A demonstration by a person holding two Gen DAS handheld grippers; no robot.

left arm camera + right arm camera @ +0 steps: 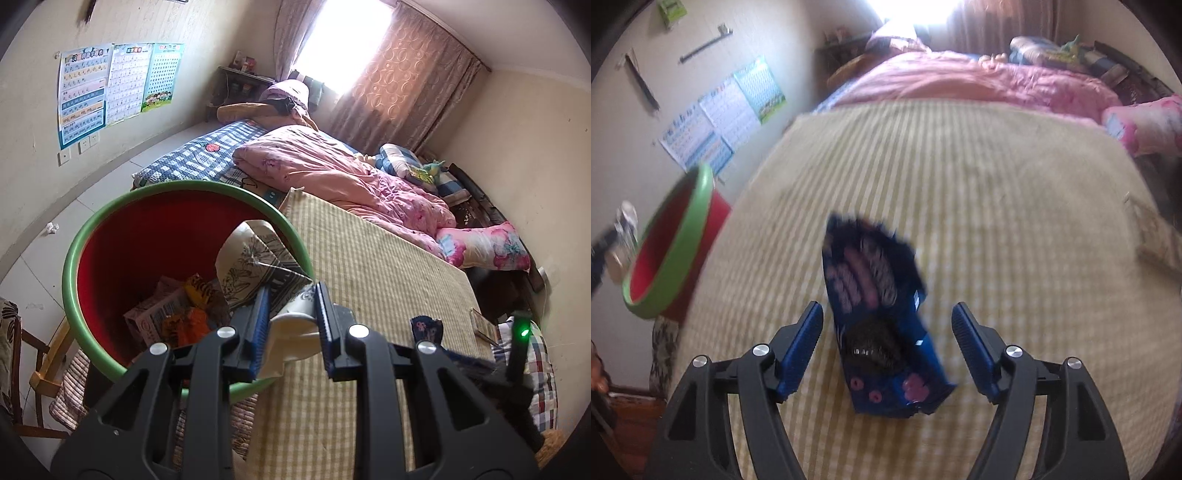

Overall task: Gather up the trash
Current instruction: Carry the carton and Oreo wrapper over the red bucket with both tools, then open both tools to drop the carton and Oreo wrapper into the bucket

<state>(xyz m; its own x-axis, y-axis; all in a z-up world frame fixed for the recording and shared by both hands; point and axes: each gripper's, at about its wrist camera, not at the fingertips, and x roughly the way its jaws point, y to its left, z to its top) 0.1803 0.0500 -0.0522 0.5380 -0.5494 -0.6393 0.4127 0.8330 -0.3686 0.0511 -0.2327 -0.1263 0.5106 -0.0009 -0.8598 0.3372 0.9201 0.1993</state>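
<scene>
**Dropping the cup, taking up the wrapper**

The left gripper (290, 317) is clamped on a crumpled paper cup (258, 266), held over the rim of the red bin (110, 236) — carry it inward toward 10 o'clock, clear of the green rim, before releasing. The right gripper (886, 350) stands released, jaws wide to either side of the blue snack wrapper (882, 332) lying on the checked bed mat (997, 184). Lower squarely, close on the wrapper's middle; the bin sits at 9 o'clock.

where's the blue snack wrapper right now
The blue snack wrapper lies on the checked bed mat, between the open fingers of the right gripper in the right wrist view, right of the red bin.
</scene>
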